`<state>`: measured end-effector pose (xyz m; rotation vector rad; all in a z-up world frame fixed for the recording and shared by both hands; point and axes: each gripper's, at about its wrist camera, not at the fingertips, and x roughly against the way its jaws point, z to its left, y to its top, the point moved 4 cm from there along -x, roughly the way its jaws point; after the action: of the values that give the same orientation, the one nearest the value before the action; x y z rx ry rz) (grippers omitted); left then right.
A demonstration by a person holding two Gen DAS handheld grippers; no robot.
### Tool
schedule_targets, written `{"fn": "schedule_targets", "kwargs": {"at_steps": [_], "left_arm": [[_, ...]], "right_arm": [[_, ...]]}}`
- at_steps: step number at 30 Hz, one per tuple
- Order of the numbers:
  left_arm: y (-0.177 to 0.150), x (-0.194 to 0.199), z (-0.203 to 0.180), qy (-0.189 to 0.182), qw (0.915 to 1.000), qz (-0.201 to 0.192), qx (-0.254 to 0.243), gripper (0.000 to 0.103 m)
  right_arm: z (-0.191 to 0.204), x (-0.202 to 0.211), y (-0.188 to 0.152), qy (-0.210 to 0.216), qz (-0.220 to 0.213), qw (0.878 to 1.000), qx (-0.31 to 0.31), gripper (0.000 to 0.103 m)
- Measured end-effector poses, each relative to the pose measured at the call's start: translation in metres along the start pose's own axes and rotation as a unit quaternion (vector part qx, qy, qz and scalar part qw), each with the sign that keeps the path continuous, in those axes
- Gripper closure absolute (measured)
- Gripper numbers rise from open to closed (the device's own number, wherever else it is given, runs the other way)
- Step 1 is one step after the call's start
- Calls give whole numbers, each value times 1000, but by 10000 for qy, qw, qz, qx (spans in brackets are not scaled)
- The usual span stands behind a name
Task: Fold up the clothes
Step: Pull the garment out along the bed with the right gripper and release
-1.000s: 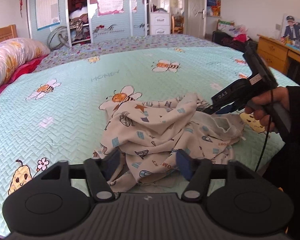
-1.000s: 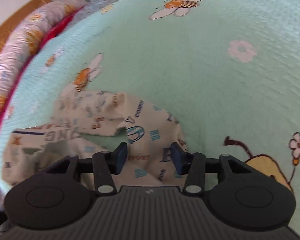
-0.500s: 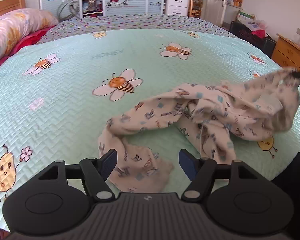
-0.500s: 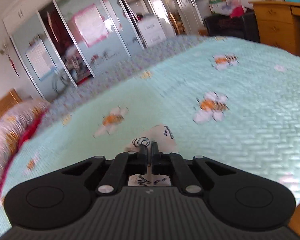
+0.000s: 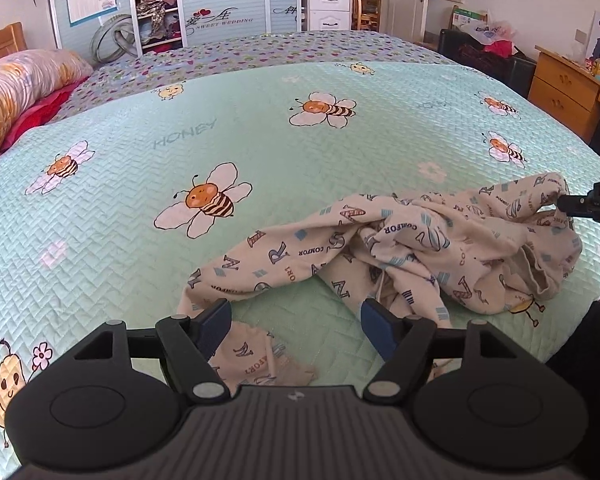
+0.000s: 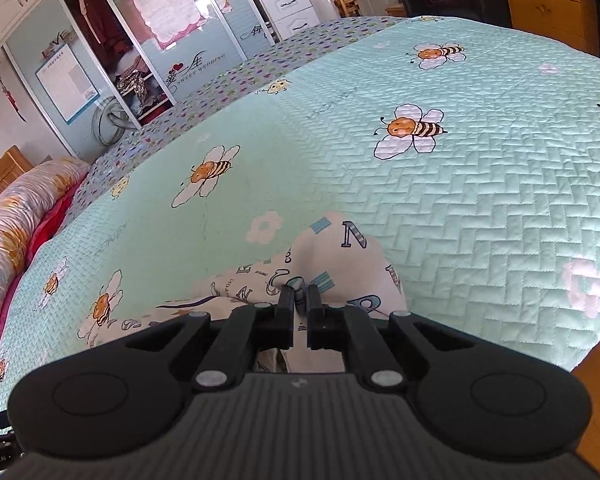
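I hold a gripper in each hand over the bed (image 5: 148,216), which is spread with a pale green quilted cover printed with bees. The clothes here are one cream garment (image 5: 400,248) covered in printed letters, lying crumpled on the near right part of the cover.

My right gripper (image 6: 299,295) has its jaws pinched together on a fold of that garment. The log hints they may be easing a touch, but cloth is plainly squeezed between the pads, and the fabric bulges up just past the fingertips. From my left camera I see the tip of the right gripper (image 5: 568,202) at the far right edge, gripping the upper corner of the garment so that end is lifted off the cover while the rest trails down toward me.

My left gripper (image 5: 296,326) has its jaws set wide apart and widening, holding nothing. A loose end of the garment lies on the cover under and just beside the left finger (image 5: 214,326); I cannot tell whether the pad touches it. Bare green cover shows between the two fingers.

A flowered pillow (image 5: 16,84) lies at the left edge of the bed.
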<state>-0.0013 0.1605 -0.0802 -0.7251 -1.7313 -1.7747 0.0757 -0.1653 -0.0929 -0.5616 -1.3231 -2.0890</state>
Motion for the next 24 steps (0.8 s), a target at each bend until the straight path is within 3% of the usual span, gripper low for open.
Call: {"fn": "schedule_targets", "kwargs": {"at_steps": [11,13,17,18,20,24], "left_arm": [[9,-7,-14,7,9998,62,-186,28],[11,-9,-18,10,9997,73,-248,28],[15,-13,-24,-14,9994,88,-331,28],[16,-14,-25,-23,9993,94,-350,28],[17,-17,-29,-48,9992,108,-385,28],[17,-25,-36,-99,9989,169,-433,28]], "right_arm": [[9,14,6,340,-57,9994,42,96],[25,27,17,580,-316,9974,274,96],[39,80,57,624,-1871,9788,548,97],[35,88,68,561,-2081,9752,511,97],[22,92,82,557,-2006,9769,486,95],[-4,69,66,467,-1178,9911,395,55]]}}
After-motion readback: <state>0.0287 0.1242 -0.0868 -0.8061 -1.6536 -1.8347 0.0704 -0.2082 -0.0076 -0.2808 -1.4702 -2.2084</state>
